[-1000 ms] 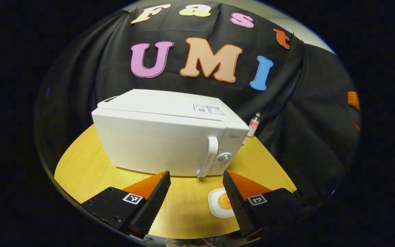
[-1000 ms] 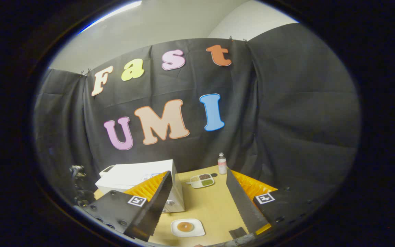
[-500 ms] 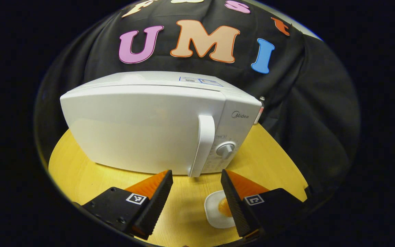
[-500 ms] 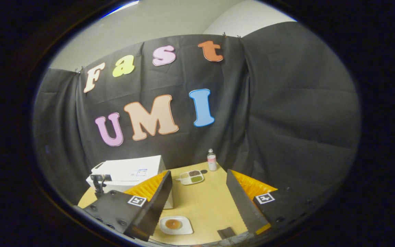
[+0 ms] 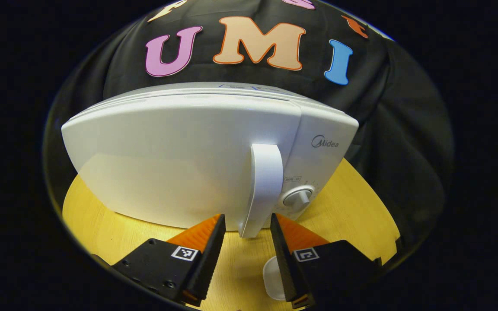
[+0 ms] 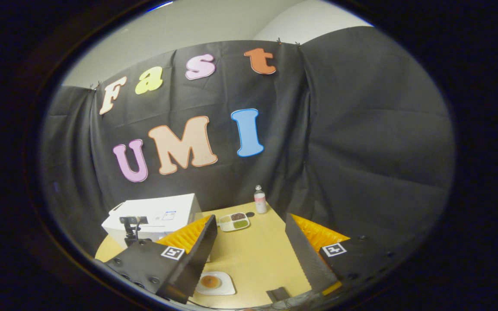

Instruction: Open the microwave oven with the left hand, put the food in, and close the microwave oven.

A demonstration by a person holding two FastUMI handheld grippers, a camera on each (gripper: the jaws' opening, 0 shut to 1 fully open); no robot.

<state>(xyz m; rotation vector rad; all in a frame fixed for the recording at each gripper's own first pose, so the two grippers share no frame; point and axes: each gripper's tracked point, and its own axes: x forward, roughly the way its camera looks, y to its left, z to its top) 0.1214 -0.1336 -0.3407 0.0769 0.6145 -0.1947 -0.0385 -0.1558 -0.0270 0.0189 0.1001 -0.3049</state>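
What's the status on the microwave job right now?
Left tongs open, straddling microwave handle. Door shut. Right tongs open, empty, above the food plate. Nothing blocking.

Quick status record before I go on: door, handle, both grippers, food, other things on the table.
microwave door: closed
door handle: upright; its lower end sits between the jaws, not gripped
left gripper: open
right gripper: open, above the table, holding nothing
food: on a white plate, in front of the microwave
other: divided dish, bottle at the back
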